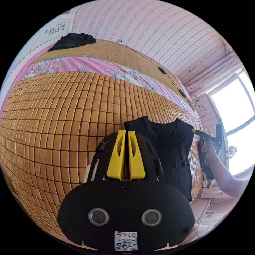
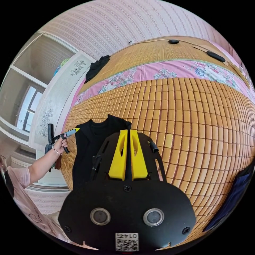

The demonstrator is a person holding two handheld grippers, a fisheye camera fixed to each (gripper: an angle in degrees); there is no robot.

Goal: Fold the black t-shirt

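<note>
Left gripper view: the left gripper (image 1: pixel 127 132) has its two yellow jaws pressed together on one shoulder corner of the black t-shirt (image 1: pixel 170 154). The right gripper (image 1: pixel 193 131) is at the other shoulder, with its yellow tip touching the shirt, and a hand (image 1: pixel 209 148) holds it. The shirt hangs down between them, just above the bamboo mat (image 1: pixel 53 119) on the bed. Far off on the bed lies a dark pile of clothes (image 1: pixel 73 40).

In the right gripper view, the right gripper (image 2: pixel 127 131) has its yellow jaws closed tight on the shirt's (image 2: pixel 87 148) shoulder. The left gripper (image 2: pixel 76 130) pinches the other shoulder, held by a hand (image 2: pixel 59 146). The bamboo mat (image 2: pixel 199 119) spreads out behind. A pink flowered sheet (image 2: pixel 164 71) lies past it, and the dark pile of clothes (image 2: pixel 97 66) rests near the wall.
</note>
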